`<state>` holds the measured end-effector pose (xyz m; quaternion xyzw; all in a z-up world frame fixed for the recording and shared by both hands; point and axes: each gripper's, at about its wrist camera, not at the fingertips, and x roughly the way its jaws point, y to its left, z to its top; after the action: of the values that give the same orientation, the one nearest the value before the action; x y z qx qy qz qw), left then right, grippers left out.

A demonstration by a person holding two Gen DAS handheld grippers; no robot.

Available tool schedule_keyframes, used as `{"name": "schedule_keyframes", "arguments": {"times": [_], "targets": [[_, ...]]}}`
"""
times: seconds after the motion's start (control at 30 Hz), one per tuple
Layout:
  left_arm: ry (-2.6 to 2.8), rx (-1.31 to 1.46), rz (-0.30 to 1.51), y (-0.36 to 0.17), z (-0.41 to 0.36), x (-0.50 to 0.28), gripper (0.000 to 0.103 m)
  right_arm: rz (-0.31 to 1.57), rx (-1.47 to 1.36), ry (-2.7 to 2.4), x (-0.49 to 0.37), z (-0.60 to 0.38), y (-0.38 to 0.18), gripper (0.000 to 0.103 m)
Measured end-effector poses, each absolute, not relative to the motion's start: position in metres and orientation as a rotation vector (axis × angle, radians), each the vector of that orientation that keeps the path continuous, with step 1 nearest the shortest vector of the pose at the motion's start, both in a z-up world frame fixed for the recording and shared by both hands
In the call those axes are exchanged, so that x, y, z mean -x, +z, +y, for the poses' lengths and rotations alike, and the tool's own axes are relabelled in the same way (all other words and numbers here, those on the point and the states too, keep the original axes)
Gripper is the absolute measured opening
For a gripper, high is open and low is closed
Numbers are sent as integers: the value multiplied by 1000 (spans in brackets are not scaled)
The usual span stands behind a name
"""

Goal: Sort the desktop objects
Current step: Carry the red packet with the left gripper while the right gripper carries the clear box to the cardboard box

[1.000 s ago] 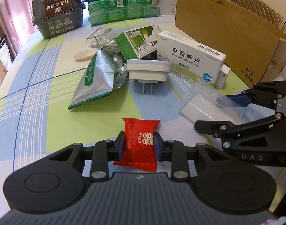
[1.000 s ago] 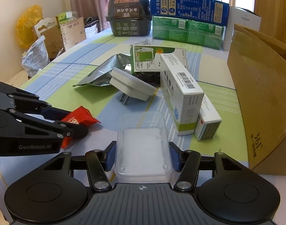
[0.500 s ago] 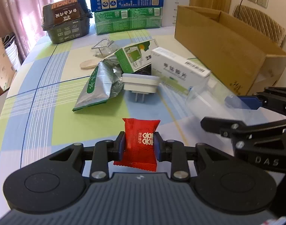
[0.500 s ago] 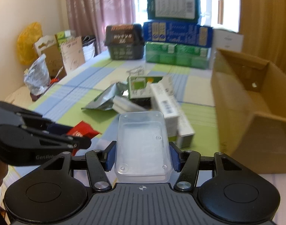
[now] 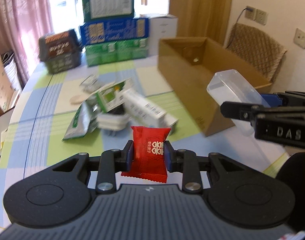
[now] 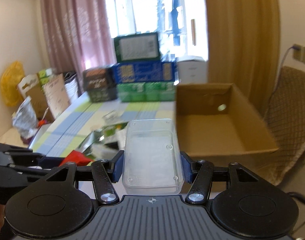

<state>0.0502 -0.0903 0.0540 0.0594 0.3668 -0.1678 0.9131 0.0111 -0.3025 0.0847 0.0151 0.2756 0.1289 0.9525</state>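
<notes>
Both tongs lifted, gripping red packet (image 5: 149,153), clear box (image 6: 151,156)

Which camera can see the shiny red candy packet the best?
The left wrist view. There the red candy packet sits front and center, sharp, gripped by the left tongs. In the right wrist view only a red corner peeks out at the left.

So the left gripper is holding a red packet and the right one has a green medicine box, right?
Not quite. The left gripper does hold the red packet, but the right gripper holds a clear plastic box, not a green one, as the right wrist view shows.
</notes>
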Motion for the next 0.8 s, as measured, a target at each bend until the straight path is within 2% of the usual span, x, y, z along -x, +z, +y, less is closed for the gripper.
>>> {"name": "schedule_keyframes", "arguments": {"times": [0.3,0.8], "targets": [[-463,-154,698,94,-173,-67,26,540,-29,165,-38,-386,119,54],[-544,-176,696,94,-254,-124,26,594,-33,139,-96,-438,103,54]]}}
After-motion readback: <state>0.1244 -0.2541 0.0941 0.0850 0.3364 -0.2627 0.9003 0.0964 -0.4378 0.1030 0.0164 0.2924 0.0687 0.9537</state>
